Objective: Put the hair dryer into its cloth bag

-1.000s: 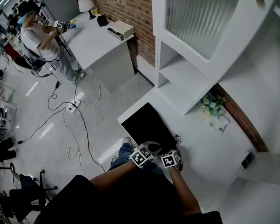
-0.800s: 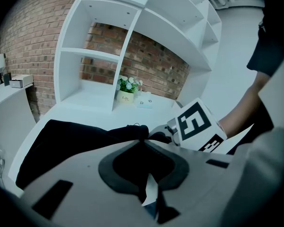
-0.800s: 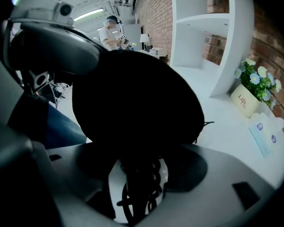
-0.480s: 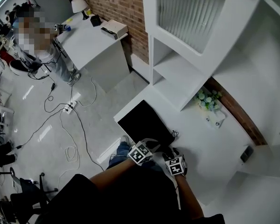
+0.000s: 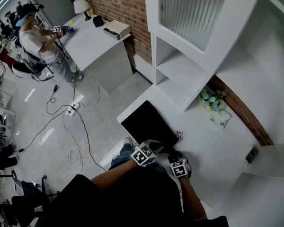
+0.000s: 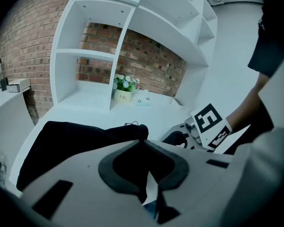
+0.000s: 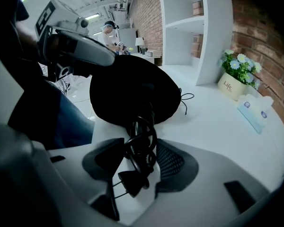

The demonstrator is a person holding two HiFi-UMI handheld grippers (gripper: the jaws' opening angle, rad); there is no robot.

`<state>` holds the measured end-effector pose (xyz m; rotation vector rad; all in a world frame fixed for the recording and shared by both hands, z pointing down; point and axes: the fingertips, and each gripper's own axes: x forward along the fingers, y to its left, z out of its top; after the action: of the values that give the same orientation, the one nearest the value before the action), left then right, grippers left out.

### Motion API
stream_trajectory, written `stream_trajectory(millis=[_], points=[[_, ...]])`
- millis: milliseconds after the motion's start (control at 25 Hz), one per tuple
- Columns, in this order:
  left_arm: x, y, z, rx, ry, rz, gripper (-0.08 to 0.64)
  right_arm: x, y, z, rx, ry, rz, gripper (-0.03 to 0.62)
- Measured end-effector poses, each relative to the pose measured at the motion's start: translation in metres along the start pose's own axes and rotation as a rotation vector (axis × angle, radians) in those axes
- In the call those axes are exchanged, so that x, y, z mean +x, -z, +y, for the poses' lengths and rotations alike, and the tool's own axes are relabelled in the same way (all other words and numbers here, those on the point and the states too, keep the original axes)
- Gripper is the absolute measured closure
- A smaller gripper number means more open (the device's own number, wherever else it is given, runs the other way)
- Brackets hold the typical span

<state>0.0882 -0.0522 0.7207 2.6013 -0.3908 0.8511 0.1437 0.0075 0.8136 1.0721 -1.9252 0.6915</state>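
Black cord [image 7: 141, 157] loops sit between the right gripper [image 7: 139, 143] fingers, which have just been closing and now pinch them. The left gripper [image 6: 143, 142] fingers squeeze the cloth bag [image 7: 132, 86] edge. This looks like the tucking step, so next the cord needs pushing in. The bulging bag lies on the white worktop [image 7: 217, 122]; the hair dryer itself does not show

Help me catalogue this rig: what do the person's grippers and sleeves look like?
The left gripper and right gripper each have pale grey bodies, dark padded jaws and a white cube printed with black square markers. The person wears a black short-sleeved top.
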Motion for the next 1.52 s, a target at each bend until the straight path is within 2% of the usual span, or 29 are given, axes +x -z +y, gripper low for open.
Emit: stream_trajectory(millis=[240, 560, 920, 1520], points=[[0.002, 0.001, -0.003, 0.000, 0.004, -0.001, 0.520, -0.002, -0.005, 0.000, 0.007, 0.000, -0.011, 0.368], [0.004, -0.002, -0.005, -0.003, 0.007, -0.008, 0.520, -0.001, -0.027, -0.003, -0.043, -0.002, -0.034, 0.373], [0.003, -0.005, 0.001, -0.008, -0.003, -0.014, 0.520, 0.014, -0.048, 0.001, -0.052, -0.024, -0.040, 0.373], [0.003, -0.005, 0.005, 0.010, 0.006, -0.001, 0.520, 0.034, -0.054, 0.001, -0.053, -0.045, -0.021, 0.370]])
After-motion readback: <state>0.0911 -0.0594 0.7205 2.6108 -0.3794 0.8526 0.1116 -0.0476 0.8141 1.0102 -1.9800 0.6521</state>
